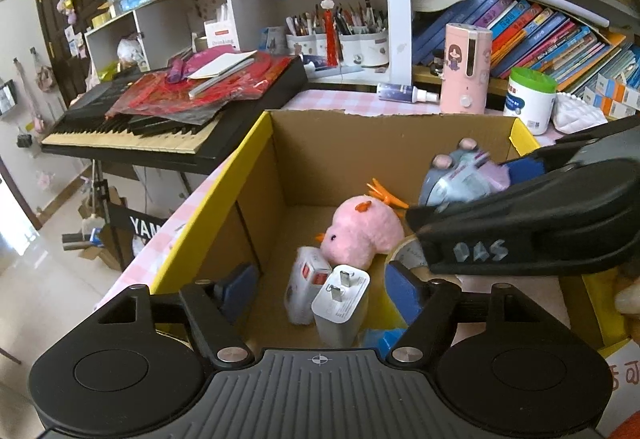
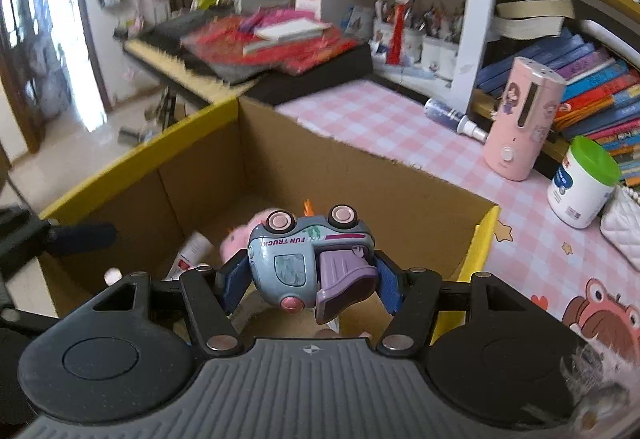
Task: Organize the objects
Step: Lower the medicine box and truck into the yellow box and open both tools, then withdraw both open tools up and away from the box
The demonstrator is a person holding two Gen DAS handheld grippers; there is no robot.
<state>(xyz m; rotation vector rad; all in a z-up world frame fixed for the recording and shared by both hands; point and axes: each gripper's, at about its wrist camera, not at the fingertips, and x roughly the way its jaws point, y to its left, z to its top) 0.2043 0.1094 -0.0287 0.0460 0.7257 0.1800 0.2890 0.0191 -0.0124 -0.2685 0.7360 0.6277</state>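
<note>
The right hand-held gripper (image 2: 306, 285) is closed on a blue-grey toy truck (image 2: 310, 263), which sits upside down between its blue pads with wheels up, held above the open cardboard box (image 2: 360, 175); the left hand-held gripper (image 1: 320, 291) stands wide open and empty over the box's near end, the white charger plug (image 1: 340, 305) lying between its fingers on the box floor. Beyond the plug lie a white packet (image 1: 306, 283) and a pink plush chick (image 1: 362, 233); the box rests on the pink-checked bench (image 2: 380, 119), where a pink humidifier (image 2: 520, 119) and a green-lidded tub (image 2: 582, 181) stand farther back.
</note>
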